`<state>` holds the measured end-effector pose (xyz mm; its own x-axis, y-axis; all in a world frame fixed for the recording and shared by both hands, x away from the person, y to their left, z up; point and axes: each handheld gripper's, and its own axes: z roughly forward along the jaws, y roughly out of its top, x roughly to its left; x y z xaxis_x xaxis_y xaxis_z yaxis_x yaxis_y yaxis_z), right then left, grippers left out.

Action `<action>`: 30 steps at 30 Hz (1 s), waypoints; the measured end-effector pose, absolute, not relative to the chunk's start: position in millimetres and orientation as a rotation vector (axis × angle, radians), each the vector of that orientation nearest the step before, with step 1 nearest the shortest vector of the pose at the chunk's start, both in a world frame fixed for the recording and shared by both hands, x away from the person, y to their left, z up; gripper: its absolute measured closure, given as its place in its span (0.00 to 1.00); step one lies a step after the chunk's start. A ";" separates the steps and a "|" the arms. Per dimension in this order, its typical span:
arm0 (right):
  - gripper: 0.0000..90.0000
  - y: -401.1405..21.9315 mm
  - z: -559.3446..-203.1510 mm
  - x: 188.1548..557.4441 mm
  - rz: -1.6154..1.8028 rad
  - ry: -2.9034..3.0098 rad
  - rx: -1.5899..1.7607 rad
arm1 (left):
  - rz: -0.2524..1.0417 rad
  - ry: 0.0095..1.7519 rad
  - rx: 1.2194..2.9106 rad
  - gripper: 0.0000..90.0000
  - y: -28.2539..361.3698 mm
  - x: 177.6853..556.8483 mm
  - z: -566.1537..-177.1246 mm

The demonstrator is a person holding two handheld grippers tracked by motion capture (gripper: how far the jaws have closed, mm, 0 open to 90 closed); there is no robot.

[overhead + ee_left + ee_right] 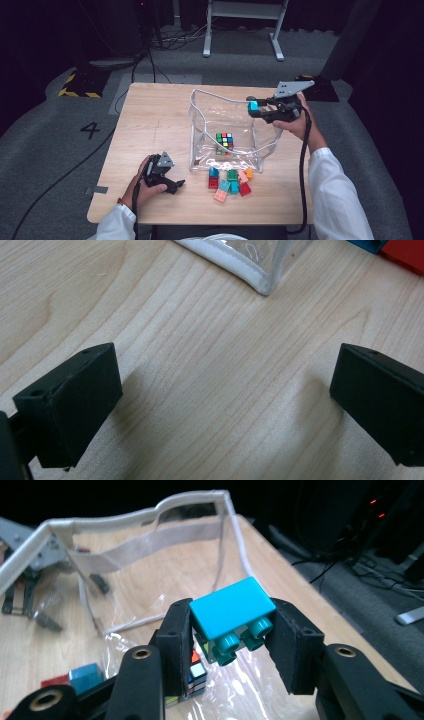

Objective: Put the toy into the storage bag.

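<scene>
- High view: right gripper (256, 109) held above the far right rim of the clear plastic pouch with white piping (200, 131), jaws clamped on a small turquoise plastic building brick (253, 105).
- Right gripper view: same turquoise brick (231, 608) pinched between the two black pads (176, 630), studs turned toward the camera, jaws partly closed around it, open mouth of the pouch (150, 545) just beyond and below.
- Multicoloured puzzle cube (224, 142) seen resting inside the pouch on its near floor; cube (196, 676) also glimpsed under the held brick through the clear plastic.
- Loose pile of coloured plastic bricks (230, 182) lying on the light wooden table (150, 125), just near of the pouch, touching one another: blue, red, green, pink, orange and teal.
- Left gripper (170, 185) resting low at the near left of the table, well apart from the pile.
- Left gripper view: jaws spread wide over bare wood (210, 390), nothing between them; a white-piped pouch corner (260, 282) and edges of a red brick (405, 255) at the far side.
</scene>
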<state>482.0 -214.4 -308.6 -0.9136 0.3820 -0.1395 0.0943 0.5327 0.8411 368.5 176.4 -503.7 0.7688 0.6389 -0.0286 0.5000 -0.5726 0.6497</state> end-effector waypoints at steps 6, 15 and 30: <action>0.61 -194.7 -319.4 485.7 1.188 2.608 0.330 | 0.275 0.845 2.302 0.00 176.4 368.6 -503.7; 0.61 -182.0 -330.1 492.5 0.906 2.735 0.313 | 0.275 0.845 2.302 0.00 176.4 368.5 -503.7; 0.61 -189.9 -344.3 488.1 0.390 2.936 0.285 | 0.274 0.846 2.302 0.00 176.4 368.5 -503.7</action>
